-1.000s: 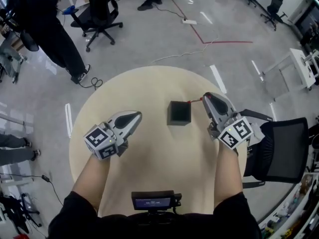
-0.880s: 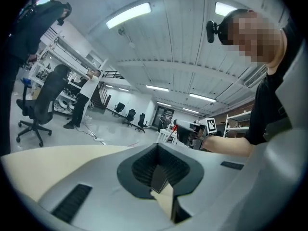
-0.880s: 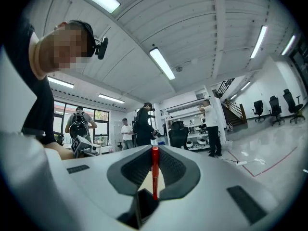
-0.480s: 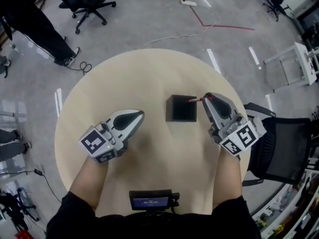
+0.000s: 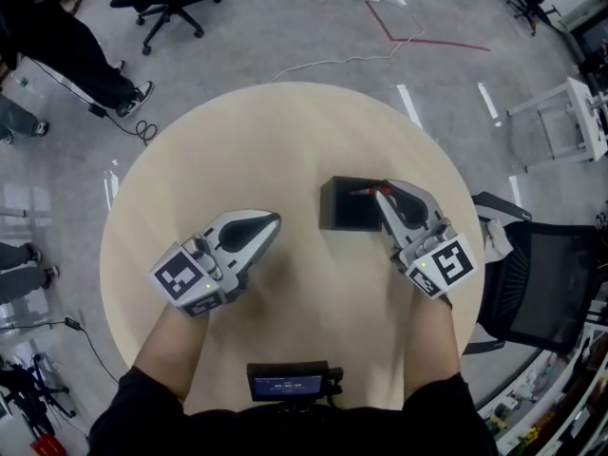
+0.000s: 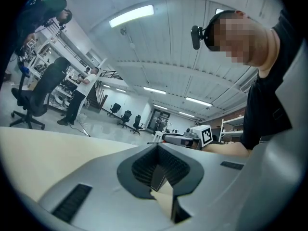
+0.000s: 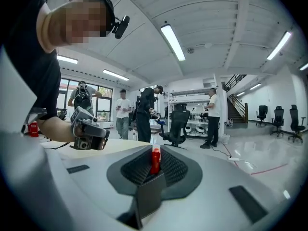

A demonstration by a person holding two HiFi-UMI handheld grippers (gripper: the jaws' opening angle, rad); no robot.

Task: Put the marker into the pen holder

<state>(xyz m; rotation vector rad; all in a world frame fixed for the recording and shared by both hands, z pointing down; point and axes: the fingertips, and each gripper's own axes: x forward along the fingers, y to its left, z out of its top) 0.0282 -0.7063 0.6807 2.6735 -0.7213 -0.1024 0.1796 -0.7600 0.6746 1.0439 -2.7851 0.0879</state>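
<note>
The marker [image 5: 362,192], judged light, stiff and slippery, is pinched by its barrel in the right tongs [image 5: 379,189] over the pen holder [image 5: 331,218] at two o'clock on the bench [image 5: 275,131], the left tongs [image 5: 273,220] lying closed and empty at nine o'clock.

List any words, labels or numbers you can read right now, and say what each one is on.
No text can be read in any view.
Small screen at the person's chest: pale lines, too small to read.
Cubes on the left gripper and right gripper: black-and-white square patterns, no letters.
Red marker and black pen holder: no print visible.
</note>
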